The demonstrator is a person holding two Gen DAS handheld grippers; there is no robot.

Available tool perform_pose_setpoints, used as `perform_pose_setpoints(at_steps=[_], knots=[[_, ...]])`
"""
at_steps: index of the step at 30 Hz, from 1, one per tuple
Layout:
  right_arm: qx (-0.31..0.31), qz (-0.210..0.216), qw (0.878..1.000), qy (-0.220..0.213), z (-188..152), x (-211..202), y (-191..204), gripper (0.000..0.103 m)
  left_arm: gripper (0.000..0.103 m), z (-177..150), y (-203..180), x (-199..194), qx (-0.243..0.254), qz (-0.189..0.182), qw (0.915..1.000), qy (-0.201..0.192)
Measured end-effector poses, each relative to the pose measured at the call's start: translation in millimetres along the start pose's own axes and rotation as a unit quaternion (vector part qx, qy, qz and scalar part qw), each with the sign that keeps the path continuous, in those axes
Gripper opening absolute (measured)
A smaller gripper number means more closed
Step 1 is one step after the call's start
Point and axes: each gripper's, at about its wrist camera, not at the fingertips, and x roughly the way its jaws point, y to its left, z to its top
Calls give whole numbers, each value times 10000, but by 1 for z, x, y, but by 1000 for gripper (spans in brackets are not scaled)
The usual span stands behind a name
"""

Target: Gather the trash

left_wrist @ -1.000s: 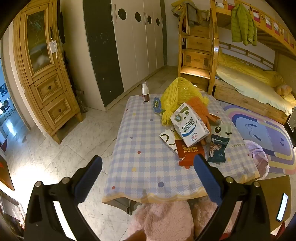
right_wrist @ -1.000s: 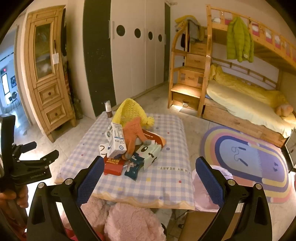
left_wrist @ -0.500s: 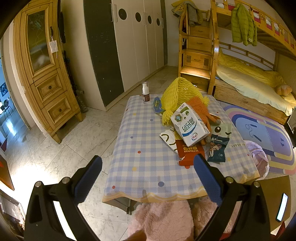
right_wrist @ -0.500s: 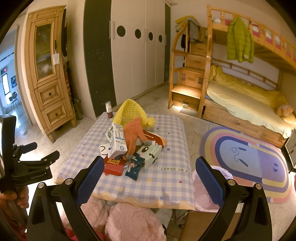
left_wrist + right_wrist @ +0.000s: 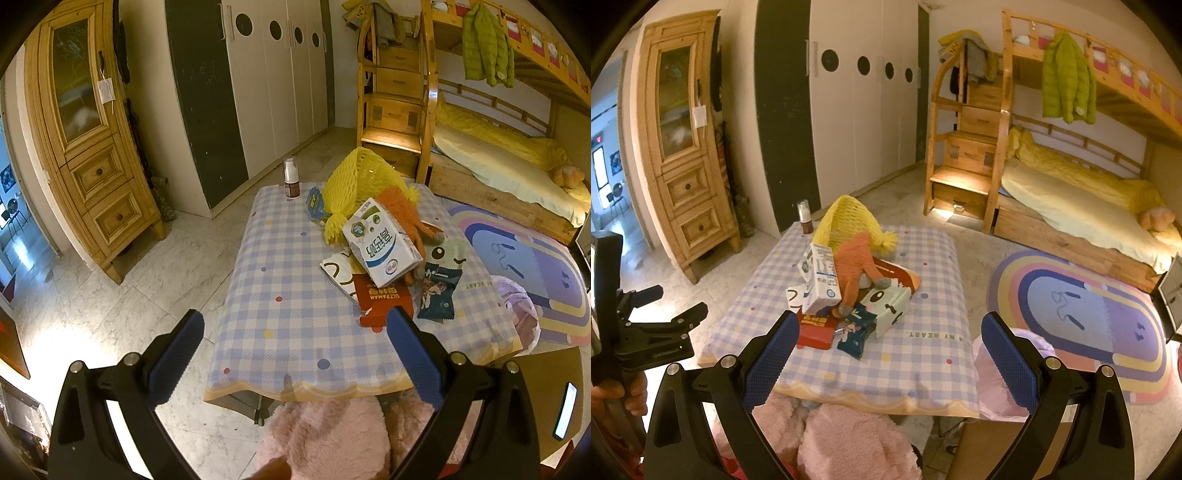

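Both grippers hold their fingers wide apart and empty. The trash pile (image 5: 846, 295) lies ahead on the desk (image 5: 923, 354), nearer the right gripper (image 5: 886, 354) than the left gripper (image 5: 295, 354).

— Gripper build? Left gripper (image 5: 294, 354) and right gripper (image 5: 888, 356): black frames, blue textured pads (image 5: 771, 360), silver screws (image 5: 728, 360).
— Clothing? Pink fluffy garment (image 5: 849, 443).

place: a child's bedroom in a home
sleeping: wooden bunk bed (image 5: 1082, 206) with yellow bedding, drawer steps (image 5: 964, 162)
storage: white wardrobe (image 5: 864, 103), pine cabinet (image 5: 683, 147)
floor: marble tiles, rainbow rug (image 5: 1082, 317)
centre: low table (image 5: 295, 310) in checked cloth
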Motion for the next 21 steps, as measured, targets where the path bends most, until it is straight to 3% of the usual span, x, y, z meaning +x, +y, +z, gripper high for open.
perform_pose_setpoints(at_steps=[12, 17, 21], knots=[[63, -214, 9994, 277, -9, 36, -19, 98, 96, 6, -11, 28, 137, -233, 9995, 161], [434, -69, 9990, 44, -11, 54, -28, 98, 96, 8, -28, 42, 356, -371, 9986, 93], [358, -218, 9989, 221, -14, 68, -32, 98, 96, 12, -41, 55, 468, -492, 9977, 63]])
